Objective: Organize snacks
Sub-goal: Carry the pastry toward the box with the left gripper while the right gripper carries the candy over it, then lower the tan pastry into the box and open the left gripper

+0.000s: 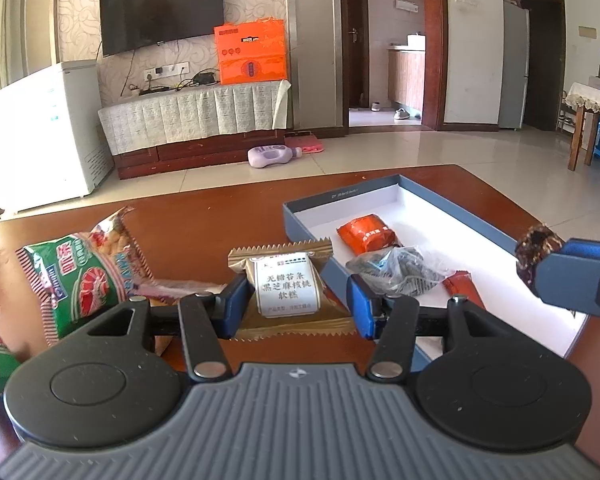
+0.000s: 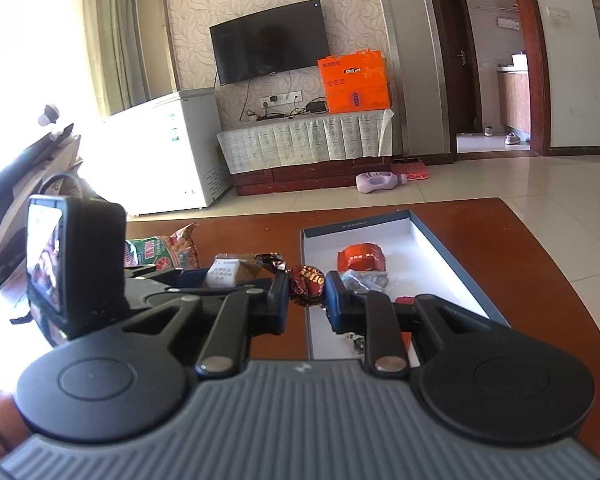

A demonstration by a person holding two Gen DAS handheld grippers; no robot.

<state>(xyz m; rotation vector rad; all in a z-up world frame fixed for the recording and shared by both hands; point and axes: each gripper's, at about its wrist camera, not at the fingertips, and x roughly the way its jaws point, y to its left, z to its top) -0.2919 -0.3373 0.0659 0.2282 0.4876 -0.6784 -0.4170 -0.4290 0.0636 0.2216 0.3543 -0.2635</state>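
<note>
Left gripper (image 1: 298, 304): fingers apart, straddling gold-wrapped cake (image 1: 286, 286) lying on counter (image 1: 204, 224); pads clear of wrapper.
Right gripper (image 2: 306, 296): fingers clenched on dark candy (image 2: 307, 284), held above box's near-left edge.
Blue box (image 1: 452, 200): on counter, holding orange packet (image 1: 366, 234) and clear bag (image 1: 400, 268).
Green snack bag (image 1: 80, 276): left of cake.

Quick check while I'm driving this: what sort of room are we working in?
Most likely a home living room: a wall-mounted TV above a cloth-covered TV cabinet, a white chest freezer beside it, and a tiled floor beyond the wooden table.
</note>
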